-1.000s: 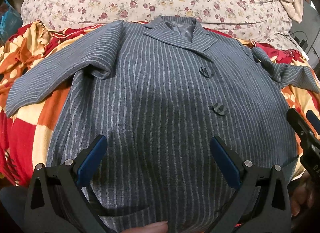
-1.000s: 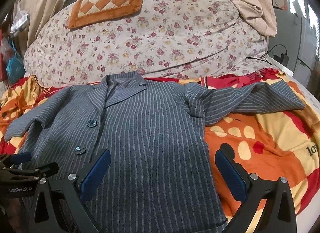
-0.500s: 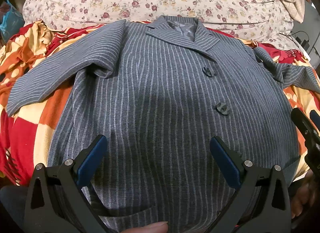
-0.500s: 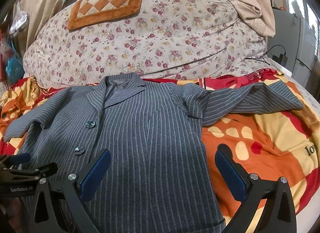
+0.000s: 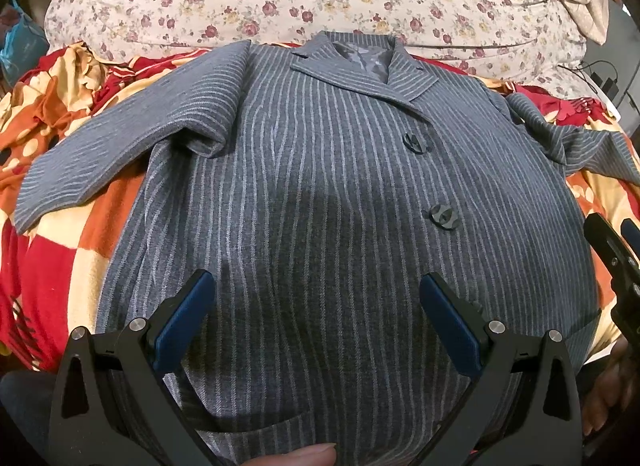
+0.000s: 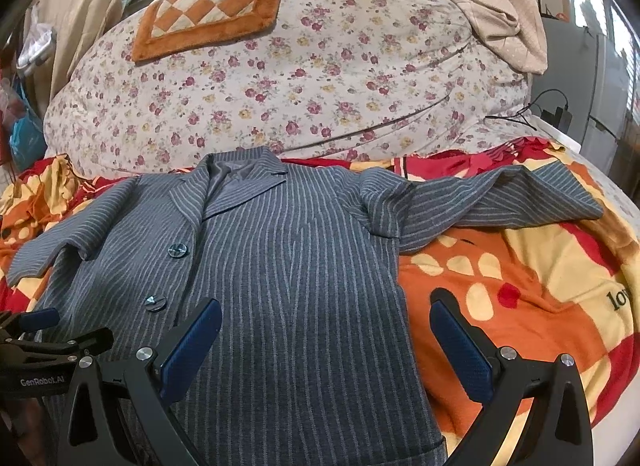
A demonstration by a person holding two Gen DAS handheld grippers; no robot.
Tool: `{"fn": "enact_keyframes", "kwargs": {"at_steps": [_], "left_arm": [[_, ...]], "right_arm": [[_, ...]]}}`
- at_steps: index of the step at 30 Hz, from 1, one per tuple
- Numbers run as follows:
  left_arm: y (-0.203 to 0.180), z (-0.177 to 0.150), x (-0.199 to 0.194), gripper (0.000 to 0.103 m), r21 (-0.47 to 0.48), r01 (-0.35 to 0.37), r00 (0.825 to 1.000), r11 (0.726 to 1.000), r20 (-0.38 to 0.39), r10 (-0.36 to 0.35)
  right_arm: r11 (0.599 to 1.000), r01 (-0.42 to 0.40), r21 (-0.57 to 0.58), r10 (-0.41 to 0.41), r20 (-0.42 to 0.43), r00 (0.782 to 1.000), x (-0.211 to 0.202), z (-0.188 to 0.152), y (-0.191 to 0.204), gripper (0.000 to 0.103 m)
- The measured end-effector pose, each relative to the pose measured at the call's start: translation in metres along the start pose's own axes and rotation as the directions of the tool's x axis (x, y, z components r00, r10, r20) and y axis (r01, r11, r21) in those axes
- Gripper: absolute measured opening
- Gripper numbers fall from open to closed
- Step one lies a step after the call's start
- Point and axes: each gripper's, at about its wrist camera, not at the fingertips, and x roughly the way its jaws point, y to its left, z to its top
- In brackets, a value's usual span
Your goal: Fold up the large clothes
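Lying flat and unfolded on the blanket (image 6: 520, 290), sleeves out left and right, the striped jacket (image 5: 320, 193) awaits folding; left gripper (image 5: 316, 314) and right gripper (image 6: 326, 340) hover spread, empty, near its hem.

A grey jacket (image 5: 320, 193) with pale pinstripes and dark buttons (image 5: 442, 217) is seen on a red, orange and cream blanket (image 6: 520, 286), below a white quilt (image 6: 304, 77) printed with maroon flowers.
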Motion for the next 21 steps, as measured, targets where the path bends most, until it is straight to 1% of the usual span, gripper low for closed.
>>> {"fn": "enact_keyframes", "kwargs": {"at_steps": [7, 18, 21], "left_arm": [[-0.0051, -0.0017, 0.0018, 0.102, 0.012, -0.001, 1.000, 1.000, -0.007, 0.001], [-0.0048, -0.0035, 0.0027, 0.102, 0.008, -0.003, 1.000, 1.000, 0.006, 0.003], [-0.0024, -0.0060, 0.0063, 0.102, 0.011, -0.009, 1.000, 1.000, -0.004, 0.009]], "right_arm": [[1.000, 0.003, 0.004, -0.003, 0.003, 1.000, 0.0010, -0.0010, 0.0017, 0.103], [1.000, 0.005, -0.001, -0.005, 0.003, 1.000, -0.0006, -0.0016, 0.0029, 0.103], [1.000, 0.007, -0.006, -0.007, 0.003, 1.000, 0.0002, -0.0013, 0.0024, 0.103]]}}
